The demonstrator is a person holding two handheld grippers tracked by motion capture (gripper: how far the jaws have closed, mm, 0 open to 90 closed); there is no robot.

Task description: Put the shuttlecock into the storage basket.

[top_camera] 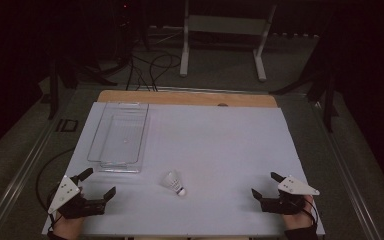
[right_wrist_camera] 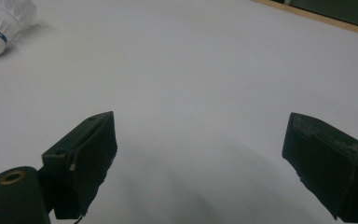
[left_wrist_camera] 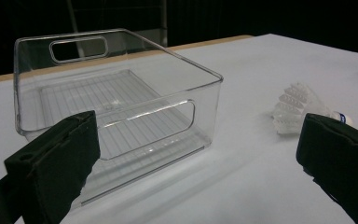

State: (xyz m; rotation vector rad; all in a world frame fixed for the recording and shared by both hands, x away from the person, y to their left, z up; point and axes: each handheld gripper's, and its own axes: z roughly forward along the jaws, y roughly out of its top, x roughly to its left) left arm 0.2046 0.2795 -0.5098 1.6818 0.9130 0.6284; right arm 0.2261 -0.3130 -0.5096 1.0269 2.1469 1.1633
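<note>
Hands rest at the near edge of a white-topped desk (top_camera: 230, 145), each holding a black two-jaw tool. The left hand-held gripper (top_camera: 100, 185) has its jaws spread wide with nothing between them. The right hand-held gripper (top_camera: 265, 186) is likewise wide open and empty, its jaws over bare desk.

The landmark is a white shuttlecock (top_camera: 174, 182) with a blue band at its rounded cork tip. It lies on its side, roughly midway between the two grippers and a little farther up the desk, well apart from both. In the left gripper view the shuttlecock (left_wrist_camera: 298, 108) sits just behind that tool's right-hand jaw; in the right gripper view it is off at the upper left corner (right_wrist_camera: 2, 21).

Beyond the shuttlecock and to its left stands a clear plastic bin (top_camera: 120, 135), empty, with cut-out handles in its end walls. Its near end is close to the shuttlecock but not touching it.

The work looks to be at its start: nothing is lifted, and the likely job is moving the shuttlecock into the bin. The next move probably calls for one gripper to reach in and close gently on it, since the feather-like skirt would crush easily.
</note>
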